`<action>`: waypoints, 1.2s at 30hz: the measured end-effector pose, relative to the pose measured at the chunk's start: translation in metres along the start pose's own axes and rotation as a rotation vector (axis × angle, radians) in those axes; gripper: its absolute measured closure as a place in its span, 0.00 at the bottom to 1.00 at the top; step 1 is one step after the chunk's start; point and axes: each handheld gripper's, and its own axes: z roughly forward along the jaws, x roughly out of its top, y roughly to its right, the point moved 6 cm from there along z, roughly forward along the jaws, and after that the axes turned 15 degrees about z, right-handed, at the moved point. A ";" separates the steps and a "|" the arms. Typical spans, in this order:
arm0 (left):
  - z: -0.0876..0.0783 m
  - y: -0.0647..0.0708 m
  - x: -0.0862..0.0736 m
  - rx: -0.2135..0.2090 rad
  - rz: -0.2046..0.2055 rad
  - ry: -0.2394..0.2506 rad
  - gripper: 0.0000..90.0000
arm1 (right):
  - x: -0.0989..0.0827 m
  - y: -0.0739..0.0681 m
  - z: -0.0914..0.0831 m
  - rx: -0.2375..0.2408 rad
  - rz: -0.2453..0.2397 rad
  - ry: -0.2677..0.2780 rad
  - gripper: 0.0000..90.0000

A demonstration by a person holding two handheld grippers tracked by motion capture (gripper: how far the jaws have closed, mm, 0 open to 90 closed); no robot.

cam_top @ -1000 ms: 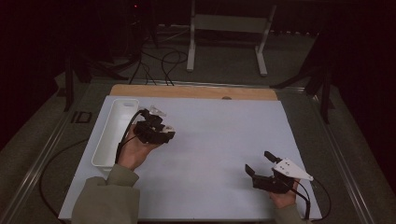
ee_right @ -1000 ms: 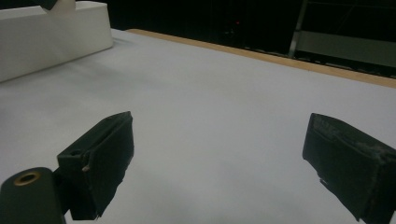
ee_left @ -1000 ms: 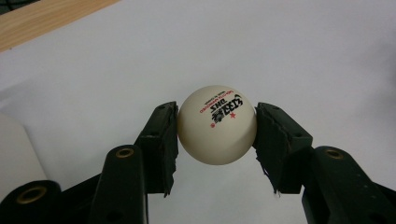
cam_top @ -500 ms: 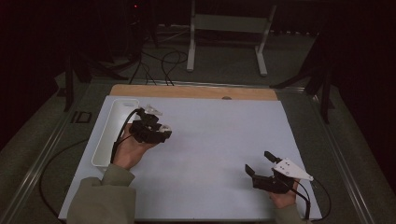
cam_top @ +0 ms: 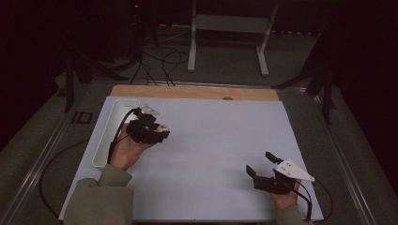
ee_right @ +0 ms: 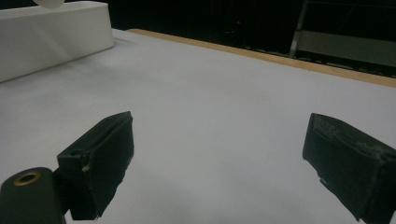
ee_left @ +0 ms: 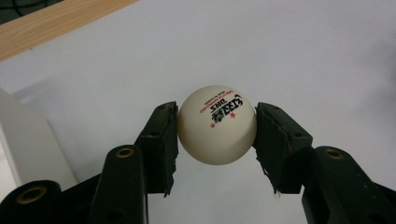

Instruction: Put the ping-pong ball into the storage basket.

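A white table-tennis ball (ee_left: 217, 125) with black print and a red star sits between the pads of my left gripper (ee_left: 217, 123), which is shut on it and holds it just above the white table cover. In the high view the left gripper (cam_top: 149, 127) hovers at the left of the table, right beside a long white tray (cam_top: 107, 140). My right gripper (cam_top: 259, 163) rests near the front right corner. Its jaws stand wide apart in the right gripper view (ee_right: 219, 140), with nothing between them.
The tray's wall (ee_left: 23, 144) stands close on the left of the held ball, and the tray (ee_right: 46, 37) also shows far off at upper left. A wooden strip (cam_top: 195, 92) edges the table's far side. Cables and a metal stand (cam_top: 227, 23) lie on the floor beyond.
My left gripper has drifted slightly left toward the tray, still holding the ball. The right gripper has stayed put.
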 end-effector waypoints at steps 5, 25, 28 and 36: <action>-0.002 -0.001 -0.001 -0.004 0.005 -0.001 0.57 | 0.000 0.000 0.000 0.002 -0.001 -0.001 0.10; -0.011 -0.007 -0.007 -0.016 0.025 0.000 0.57 | 0.000 0.000 0.000 0.001 -0.002 -0.001 0.10; -0.013 -0.009 -0.008 -0.015 0.027 0.002 0.57 | 0.000 0.000 0.000 0.001 -0.001 0.000 0.10; -0.016 -0.013 -0.012 -0.009 0.030 -0.007 0.57 | 0.000 0.000 0.000 0.000 -0.002 0.001 0.10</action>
